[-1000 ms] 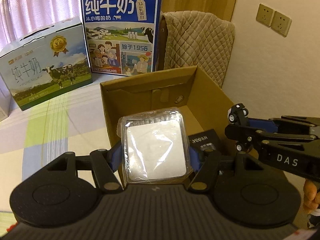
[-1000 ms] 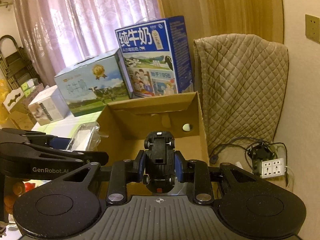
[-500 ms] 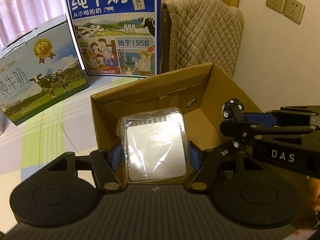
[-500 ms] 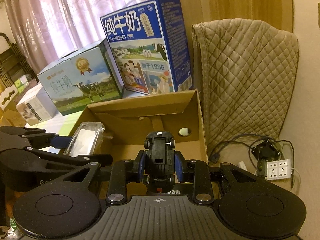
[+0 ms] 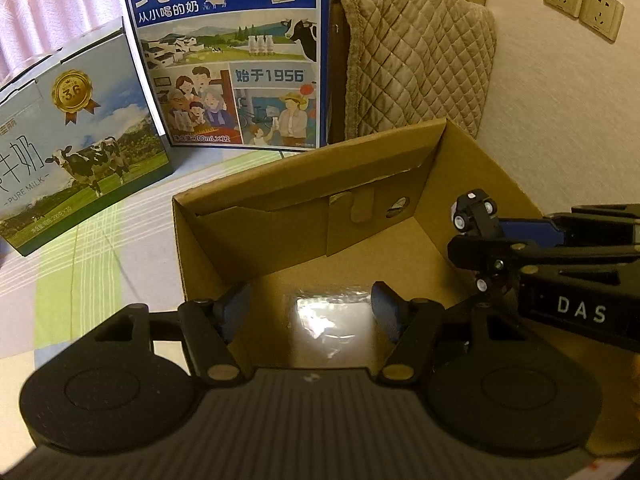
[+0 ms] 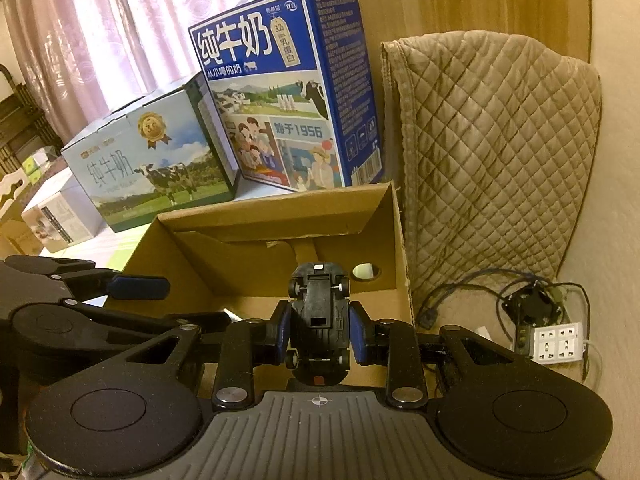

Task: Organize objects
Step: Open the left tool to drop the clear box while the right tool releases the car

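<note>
Two grippers hang over the open cardboard box (image 5: pixel 472 168): the left gripper (image 5: pixel 310 312) has its fingers spread apart with nothing between them, while the right gripper (image 6: pixel 319 334) is clamped on a black toy car (image 6: pixel 319 320) held belly-up. Only the left wrist view shows the plastic-wrapped packet (image 5: pixel 332 320) lying blurred on the box floor below the spread fingers. Only the right wrist view shows the power strip (image 6: pixel 556 338) beside the quilted cover (image 6: pixel 500 152).

Toy car (image 6: pixel 319 328) in R jaws, over box (image 6: pixel 402 256)
</note>
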Available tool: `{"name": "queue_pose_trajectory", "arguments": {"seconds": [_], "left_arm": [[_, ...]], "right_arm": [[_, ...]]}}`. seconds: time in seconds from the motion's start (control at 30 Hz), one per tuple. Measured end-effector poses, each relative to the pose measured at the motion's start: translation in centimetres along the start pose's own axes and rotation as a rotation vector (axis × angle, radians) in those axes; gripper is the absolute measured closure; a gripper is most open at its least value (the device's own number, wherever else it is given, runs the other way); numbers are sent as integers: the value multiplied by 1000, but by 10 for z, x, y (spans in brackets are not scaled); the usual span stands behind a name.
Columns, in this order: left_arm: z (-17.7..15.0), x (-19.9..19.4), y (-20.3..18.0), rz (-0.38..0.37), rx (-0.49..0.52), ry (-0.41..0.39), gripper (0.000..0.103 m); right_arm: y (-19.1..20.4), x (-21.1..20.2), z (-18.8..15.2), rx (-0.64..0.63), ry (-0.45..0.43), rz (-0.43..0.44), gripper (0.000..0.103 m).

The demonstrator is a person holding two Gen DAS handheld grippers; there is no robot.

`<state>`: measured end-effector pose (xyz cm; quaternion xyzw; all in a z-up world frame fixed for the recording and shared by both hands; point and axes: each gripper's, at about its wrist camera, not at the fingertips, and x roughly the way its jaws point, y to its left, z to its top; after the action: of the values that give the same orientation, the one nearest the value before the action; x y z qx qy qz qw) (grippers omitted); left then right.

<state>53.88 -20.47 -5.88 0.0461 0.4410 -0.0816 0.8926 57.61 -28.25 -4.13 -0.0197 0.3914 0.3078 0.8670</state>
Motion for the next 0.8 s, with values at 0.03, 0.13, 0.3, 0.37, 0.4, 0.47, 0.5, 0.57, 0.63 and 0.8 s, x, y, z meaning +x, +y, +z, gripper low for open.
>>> {"name": "queue_pose_trajectory", "arguments": {"seconds": [0.03, 0.13, 0.3, 0.37, 0.4, 0.47, 0.5, 0.57, 0.63, 0.8], "left_arm": [[0, 0, 0, -3, -1, -1, 38], [0, 1, 0, -4, 4, 0, 37], [0, 0, 0, -9, 2, 1, 33], [0, 0, -1, -14, 4, 1, 31], [0, 0, -1, -15, 5, 1, 30], [0, -1, -2, -19, 9, 1, 28], [-1, -2, -2, -21, 11, -1, 26], [-3, -3, -3, -23, 15, -5, 24], [-5, -6, -4, -19, 18, -10, 20], [-11, -12, -4, -37, 11, -9, 20]], "right_arm": [[0, 0, 0, -1, 0, 1, 76], [-1, 1, 1, -1, -1, -2, 76], [-2, 2, 4, 9, -8, -2, 76], [-3, 2, 5, 16, -20, 0, 76], [-4, 2, 6, 22, -22, 2, 75], [-6, 2, 7, 36, -21, 10, 69], [-7, 1, 7, 42, -29, 26, 64], [-7, -3, 7, 48, -46, 35, 55], [-7, -7, 6, 51, -60, 46, 50], [-6, -17, 1, 57, -67, 48, 45]]}}
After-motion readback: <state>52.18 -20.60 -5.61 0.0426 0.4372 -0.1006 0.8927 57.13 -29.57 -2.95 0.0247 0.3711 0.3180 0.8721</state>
